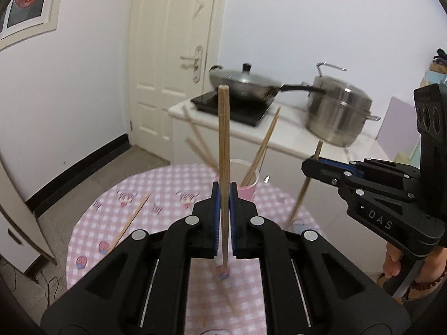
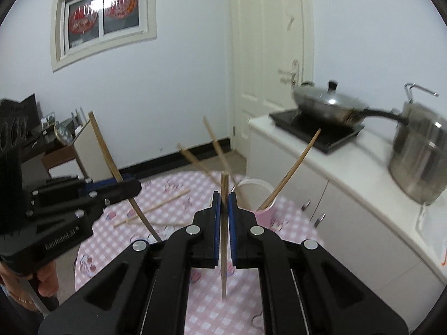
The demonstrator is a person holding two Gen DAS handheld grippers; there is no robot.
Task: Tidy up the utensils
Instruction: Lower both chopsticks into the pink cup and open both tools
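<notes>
- left gripper (image 1: pixel 224 195) jaws closed tight on a chopstick (image 1: pixel 223 153), blue pads pinching it partway up its length
- that chopstick stands near upright between the pads, top end at 12 o'clock above the jaws, lower end poking out toward 6 o'clock over the table
- right gripper (image 2: pixel 224 202) also clamped shut on a second chopstick (image 2: pixel 224 237), held upright; a short bit shows above the pads, the longer part hangs below
- in the left wrist view the right gripper sits at 3 o'clock, its chopstick slanting down toward 7 o'clock from the jaws
- in the right wrist view the left gripper is at 9 o'clock, its chopstick angled through the jaws from 11 to 5 o'clock
- pink cup (image 1: pixel 247 187) stands just behind the left jaws at about 1 o'clock, several chopsticks fanning out of it
- same cup (image 2: pixel 264 209) sits at 1 o'clock from the right jaws, near but apart from them
- loose chopstick (image 1: pixel 130 223) lies flat on the pink checked tablecloth (image 1: pixel 92 223) at 9 o'clock of the left jaws; more loose ones (image 2: pixel 156 209) lie at 9 to 10 o'clock of the right jaws
- a hand (image 1: pixel 394 259) grips the right gripper's handle, beaded bracelet on the wrist
- counter (image 1: pixel 279 136) behind carries a lidded wok (image 1: pixel 245 83) and a steel pot (image 1: pixel 338 114), both blurred
</notes>
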